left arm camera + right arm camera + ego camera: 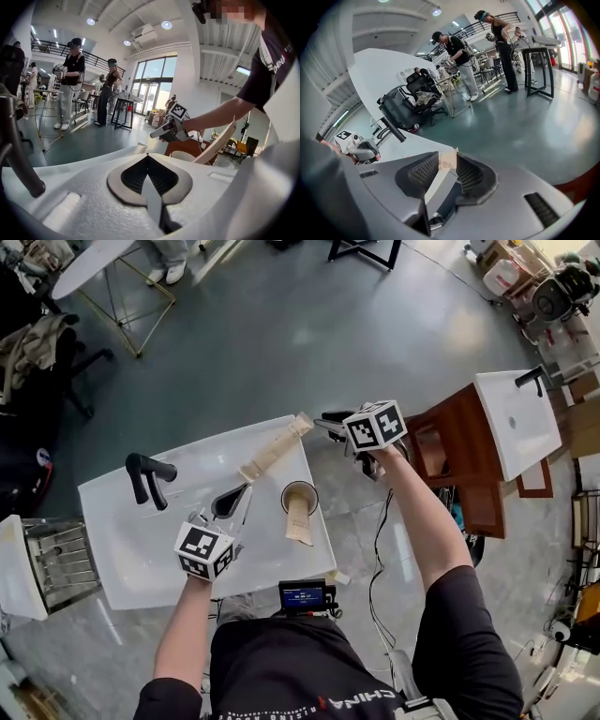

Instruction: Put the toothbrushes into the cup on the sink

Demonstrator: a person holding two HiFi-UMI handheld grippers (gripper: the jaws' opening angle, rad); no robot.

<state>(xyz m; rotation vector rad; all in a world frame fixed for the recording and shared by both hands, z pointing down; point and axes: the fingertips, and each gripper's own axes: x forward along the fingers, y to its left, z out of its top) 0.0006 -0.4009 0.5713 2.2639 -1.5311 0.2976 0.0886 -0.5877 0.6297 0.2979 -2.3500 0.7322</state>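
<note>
Sink (131, 521), white, seen from above in the head view, with a black faucet (148, 476) toward its 9 o'clock side. Cup (300, 484) stands upright on the sink near the 3 o'clock edge. First toothbrush box (299, 526), beige, stands in the cup and leans out over the rim toward 6 o'clock. Second toothbrush box (274, 449), also beige, is outside the cup at its 11 o'clock and runs from mid-sink toward the 1 o'clock corner; whether it rests flat on the sink cannot be told. Right gripper (446, 161), at 1 o'clock of the cup: jaws spread wide, with the printed end of the second toothbrush box standing between the pads. Left gripper (147, 157), at 8 o'clock of the cup: jaws together at the tips, nothing between them, the tips just beside the near end of the second toothbrush box. Wooden cabinet (464, 465) stands off the sink at 3 o'clock.
</note>
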